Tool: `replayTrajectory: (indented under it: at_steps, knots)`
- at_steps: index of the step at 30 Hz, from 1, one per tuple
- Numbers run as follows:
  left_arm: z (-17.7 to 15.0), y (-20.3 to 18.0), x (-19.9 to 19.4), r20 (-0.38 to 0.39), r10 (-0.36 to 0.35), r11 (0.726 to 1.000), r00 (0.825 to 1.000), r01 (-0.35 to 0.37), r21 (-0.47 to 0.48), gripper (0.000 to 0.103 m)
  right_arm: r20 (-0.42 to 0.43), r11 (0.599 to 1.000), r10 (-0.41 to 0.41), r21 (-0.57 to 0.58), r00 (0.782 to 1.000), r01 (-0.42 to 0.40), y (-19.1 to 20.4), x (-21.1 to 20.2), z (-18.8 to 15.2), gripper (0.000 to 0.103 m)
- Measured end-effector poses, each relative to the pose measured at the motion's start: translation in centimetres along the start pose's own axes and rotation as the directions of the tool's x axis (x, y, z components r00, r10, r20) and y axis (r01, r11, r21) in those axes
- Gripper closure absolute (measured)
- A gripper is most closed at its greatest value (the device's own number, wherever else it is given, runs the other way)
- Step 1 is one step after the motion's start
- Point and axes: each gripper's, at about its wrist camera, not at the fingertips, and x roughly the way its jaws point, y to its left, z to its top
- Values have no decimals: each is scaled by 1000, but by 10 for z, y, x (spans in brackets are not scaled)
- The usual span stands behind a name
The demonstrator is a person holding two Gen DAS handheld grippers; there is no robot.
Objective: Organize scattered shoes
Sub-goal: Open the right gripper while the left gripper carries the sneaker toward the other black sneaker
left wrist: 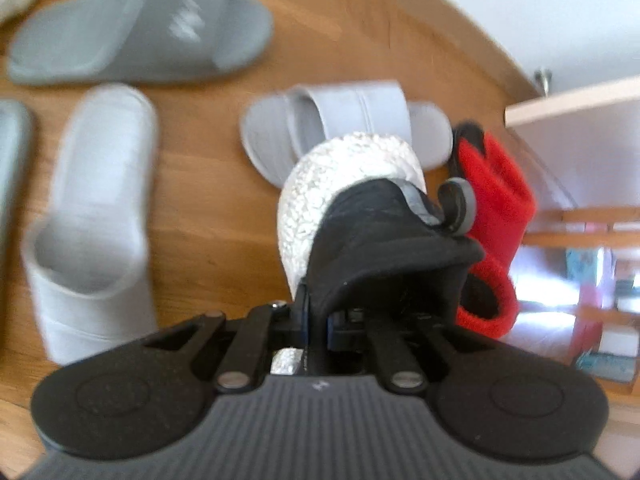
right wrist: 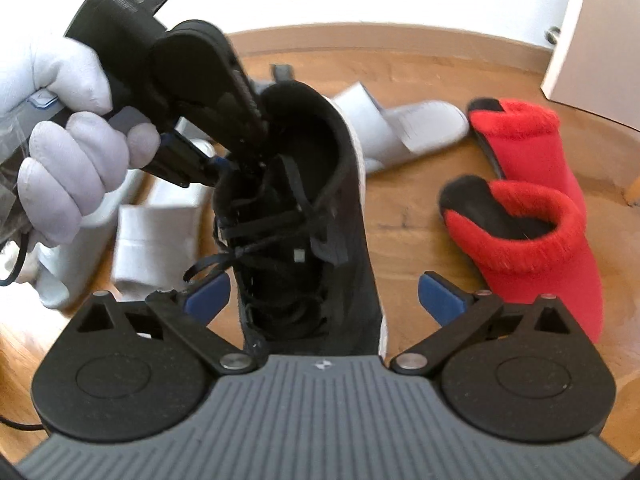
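Right under my left gripper (left wrist: 316,320) hangs the black sneaker (left wrist: 384,248), its collar pinched between the jaws, the white knobbly sole (left wrist: 340,184) turned outward and the whole shoe lifted clear of the wooden floor (left wrist: 208,208). From my right wrist view the same black sneaker (right wrist: 320,208) stands between the 2 blue pads (right wrist: 444,292) of my right gripper (right wrist: 324,292), which is spread wide and touches nothing; my white-gloved left hand (right wrist: 76,140) grips the left tool's handle above it. On the floor beyond, 1 pale grey slide (left wrist: 344,120) lies just past the sneaker's sole, with the 2 red slippers (right wrist: 532,216) side by side near the wall edge at the right. Farther left lie a white slipper (left wrist: 96,208) and, beyond it, a darker grey slide (left wrist: 148,28). At the far right a white door (left wrist: 580,140) stands ajar. Blur softens the left side of the floor.
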Motion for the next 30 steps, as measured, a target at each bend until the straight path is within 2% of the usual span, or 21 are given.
replayTrajectory:
  at_steps: [3, 7, 12, 14, 15, 16, 18, 21, 23, 25, 29, 30]
  knots:
    - [2, 29, -54, 78, 23, 999, 997, -24, 20, 97, 26, 1000, 8, -11, 1000, -8, 12, -9, 12, 1]
    - [4, 66, -121, 188, 80, 994, 979, -92, 53, 97, 60, 999, 19, -27, 998, -17, 28, -21, 29, 1]
    - [5, 131, -214, 274, 209, 977, 939, -215, -10, 97, 105, 998, 34, -52, 994, -29, 52, -37, 52, 1]
    - [3, 146, -237, 292, 237, 970, 926, -244, -15, 97, 125, 994, 57, -104, 991, -44, 82, -49, 74, 1]
    - [-3, 160, -261, 324, 264, 960, 908, -279, -1, 97, 125, 990, 70, -131, 990, -54, 92, -54, 82, 1]
    - [-9, 174, -284, 353, 287, 951, 891, -310, 9, 97, 126, 980, 90, -187, 988, -65, 110, -61, 94, 1]
    - [-18, 195, -312, 387, 316, 938, 866, -346, 7, 97, 121, 953, 118, -293, 986, -78, 140, -73, 113, 1]
    - [-28, 228, -345, 410, 351, 928, 842, -371, -32, 97, 94, 877, 173, -467, 980, -110, 195, -94, 143, 1]
    - [-36, 258, -362, 419, 354, 932, 836, -355, -79, 97, 52, 817, 205, -558, 977, -142, 231, -101, 156, 1]
    - [-39, 278, -365, 407, 351, 935, 843, -338, -104, 97, -5, 802, 231, -565, 973, -193, 264, -86, 148, 1]
    - [-42, 347, -345, 324, 352, 930, 878, -290, -224, 97, -120, 770, 278, -565, 953, -296, 329, -56, 131, 1]
    - [-43, 355, -338, 316, 352, 928, 881, -285, -240, 97, -149, 762, 289, -563, 946, -321, 345, -49, 127, 1]
